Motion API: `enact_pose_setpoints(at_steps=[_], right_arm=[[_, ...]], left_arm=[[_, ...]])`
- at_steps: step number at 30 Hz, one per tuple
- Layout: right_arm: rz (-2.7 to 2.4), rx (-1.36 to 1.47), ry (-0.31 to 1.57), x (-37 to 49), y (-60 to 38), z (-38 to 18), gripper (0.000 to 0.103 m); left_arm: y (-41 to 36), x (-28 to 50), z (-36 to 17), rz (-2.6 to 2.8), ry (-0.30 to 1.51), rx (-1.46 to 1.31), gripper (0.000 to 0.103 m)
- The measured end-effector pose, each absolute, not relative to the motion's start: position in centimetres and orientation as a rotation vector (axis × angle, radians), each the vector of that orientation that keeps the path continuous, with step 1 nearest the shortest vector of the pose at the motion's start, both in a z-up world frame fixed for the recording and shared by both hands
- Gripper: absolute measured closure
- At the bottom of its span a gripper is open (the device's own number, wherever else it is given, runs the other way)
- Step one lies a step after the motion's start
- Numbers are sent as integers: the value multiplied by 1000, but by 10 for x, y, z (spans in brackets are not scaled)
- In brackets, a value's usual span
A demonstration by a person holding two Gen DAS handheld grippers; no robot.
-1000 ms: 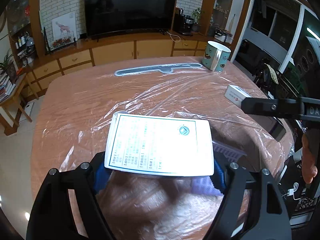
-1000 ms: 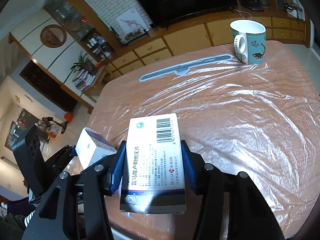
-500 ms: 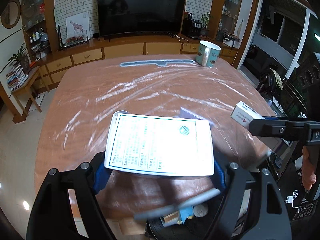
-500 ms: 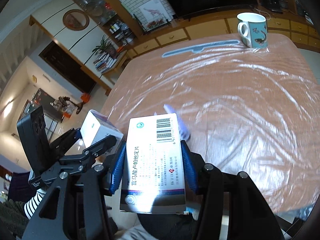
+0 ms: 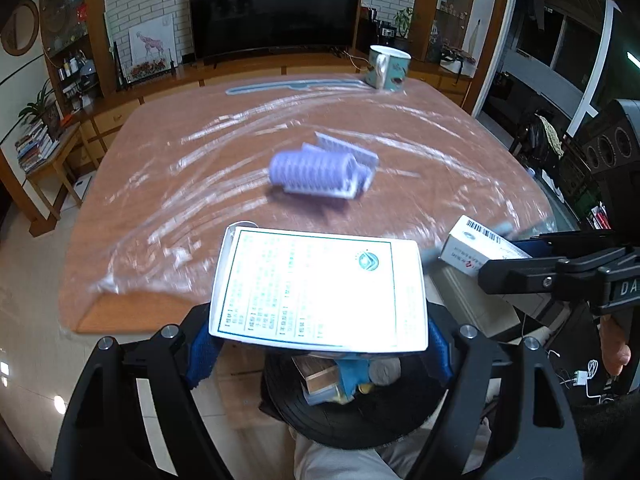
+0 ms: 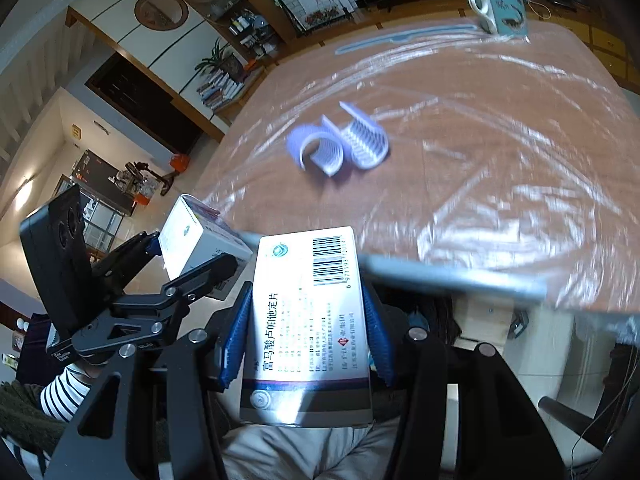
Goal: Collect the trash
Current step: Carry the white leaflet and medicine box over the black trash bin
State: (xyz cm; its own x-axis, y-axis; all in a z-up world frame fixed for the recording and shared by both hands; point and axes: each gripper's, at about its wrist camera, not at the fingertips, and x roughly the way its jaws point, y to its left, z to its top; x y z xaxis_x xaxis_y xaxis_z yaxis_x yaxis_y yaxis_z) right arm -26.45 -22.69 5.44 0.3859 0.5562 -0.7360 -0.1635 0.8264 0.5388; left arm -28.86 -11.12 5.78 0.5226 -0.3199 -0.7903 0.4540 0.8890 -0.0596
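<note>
My left gripper (image 5: 320, 342) is shut on a flat white medicine box (image 5: 320, 284), printed face up, held off the table's near edge. Right under it stands a black trash bin (image 5: 288, 408) with a few scraps inside. My right gripper (image 6: 308, 344) is shut on a second white box (image 6: 312, 280) with a barcode, also past the near edge. Each gripper shows in the other's view: the right one (image 5: 560, 270) with its box (image 5: 472, 248), the left one (image 6: 160, 280) with its box (image 6: 192, 236). A curled purple plastic tray (image 5: 320, 172) lies mid-table.
The wooden table (image 5: 180, 168) is covered in clear film. A teal mug (image 5: 388, 68) and a long grey-blue strip (image 5: 288, 86) sit at its far edge. A person's light trousers (image 5: 340, 460) are below the bin. A blurred grey bar (image 6: 440, 276) runs along the near edge.
Both grippers have drawn back from over the table to beyond its near edge, still gripping their boxes. The purple tray and the black bin have come into view.
</note>
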Motion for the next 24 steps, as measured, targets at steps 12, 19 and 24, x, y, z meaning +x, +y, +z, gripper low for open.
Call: enact_pose_setpoints(at_steps=[12,19,24], right_arm=[[463,365,1146,-289,-212,27,52],[441,305,1180,-288,-200,8,52],[419,287,1202,-284,-197,-2,52]], left_arm=[[-118,-318,25,-488,978,206,22],[-121,-324,7,-497,1012,246,22],[-124,-324,-5,-499,1035,268,22]])
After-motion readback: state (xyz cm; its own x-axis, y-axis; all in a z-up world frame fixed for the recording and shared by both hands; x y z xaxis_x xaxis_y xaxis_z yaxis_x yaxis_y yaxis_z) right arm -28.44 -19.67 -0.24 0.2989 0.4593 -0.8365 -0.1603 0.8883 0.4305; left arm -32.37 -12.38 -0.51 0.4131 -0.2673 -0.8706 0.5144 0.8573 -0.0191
